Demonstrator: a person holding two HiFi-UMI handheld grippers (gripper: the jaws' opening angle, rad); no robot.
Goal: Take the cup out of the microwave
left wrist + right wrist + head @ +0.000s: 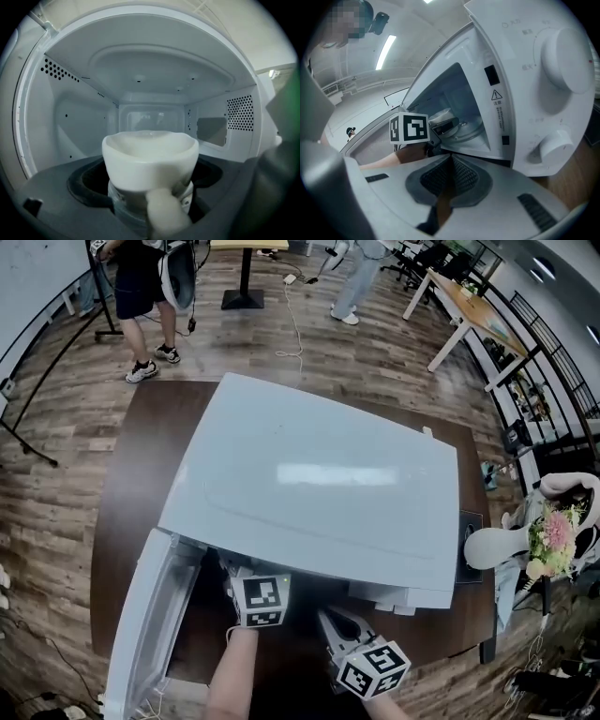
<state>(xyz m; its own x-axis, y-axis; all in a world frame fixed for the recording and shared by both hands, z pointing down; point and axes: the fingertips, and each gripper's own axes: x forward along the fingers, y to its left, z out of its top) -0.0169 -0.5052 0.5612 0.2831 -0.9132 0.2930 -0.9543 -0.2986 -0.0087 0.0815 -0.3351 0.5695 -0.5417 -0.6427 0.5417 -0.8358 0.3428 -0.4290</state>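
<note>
The left gripper (255, 594) is reaching forward into the open microwave (319, 484), with the forearm (230, 676) lying straight behind it and its marker cube just under the front edge of the roof. Its fingers are grasping the cup (150, 159), one pad pressing on each side, and the handle is pointing back toward the camera. The cup is sitting inside the cavity, in the middle of the floor.

The right gripper (451, 164) is hanging outside, low in front of the control panel, and its fingers are clenched together with nothing between them.

The door (141, 624) is standing wide open to the left, so the mouth of the cavity is free. Room is showing around the cup on both sides and above it. The microwave is filling most of the dark worktop (141, 474).

I am counting one cup, one microwave, and two knobs: a big one (565, 61) above and a smaller one (551, 145) below.
</note>
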